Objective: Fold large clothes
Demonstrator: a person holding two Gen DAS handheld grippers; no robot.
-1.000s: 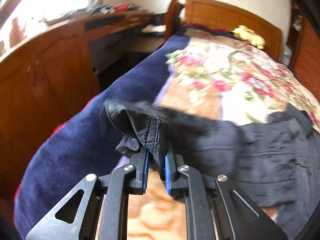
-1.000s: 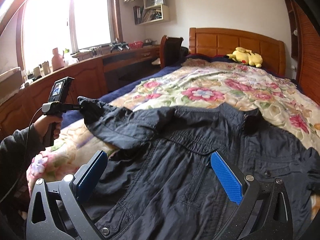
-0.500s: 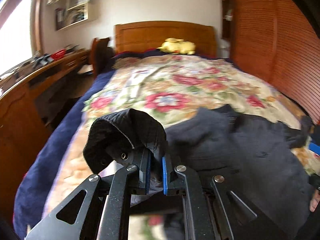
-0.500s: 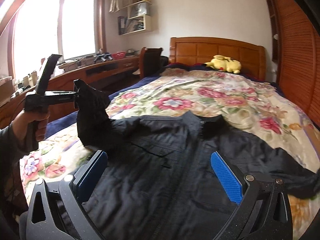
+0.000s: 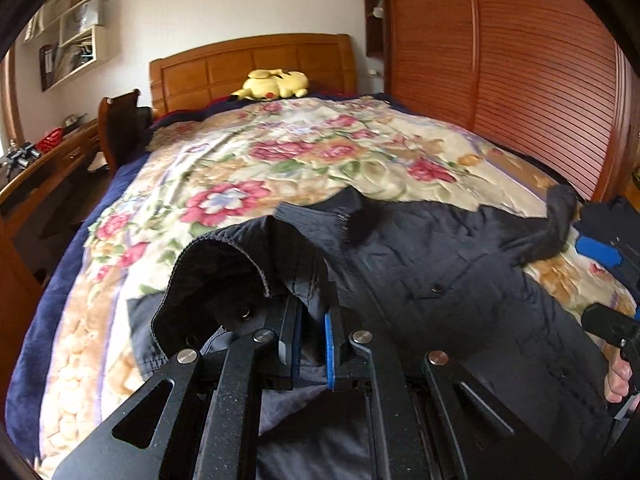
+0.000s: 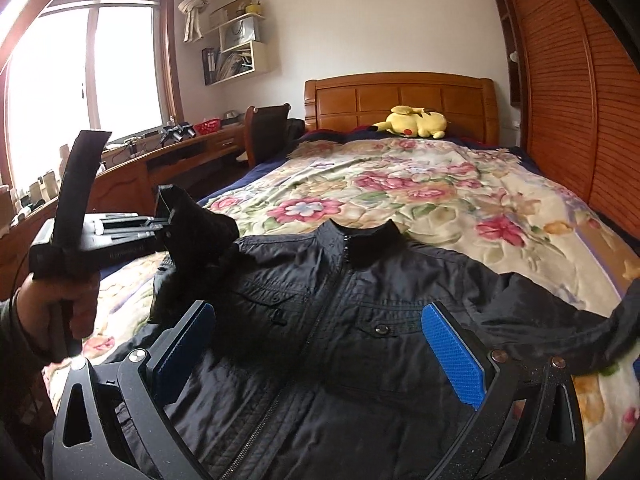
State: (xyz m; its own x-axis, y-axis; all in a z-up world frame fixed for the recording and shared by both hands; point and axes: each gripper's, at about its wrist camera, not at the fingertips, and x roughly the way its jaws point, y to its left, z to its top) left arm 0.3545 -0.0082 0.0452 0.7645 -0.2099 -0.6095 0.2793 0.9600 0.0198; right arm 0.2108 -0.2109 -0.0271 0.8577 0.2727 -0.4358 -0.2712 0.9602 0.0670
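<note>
The left tongs (image 5: 310, 338) are clamped on the cuff of the jacket's sleeve (image 5: 224, 276), holding it lifted off the bed (image 6: 400, 196), presumably so the sleeve can be laid across the chest as the first fold, while the right tongs (image 6: 320, 356) stand wide apart with nothing between them (poised low over the front, perhaps to pin or smooth it). The dark jacket (image 6: 360, 320) lies face up across the near end of the floral bed, zipped, collar toward the headboard. Only the right wrist view shows the person's hand (image 6: 60, 304) gripping the left tool and the raised sleeve from outside; the left view alone shows the pads biting the cuff.
</note>
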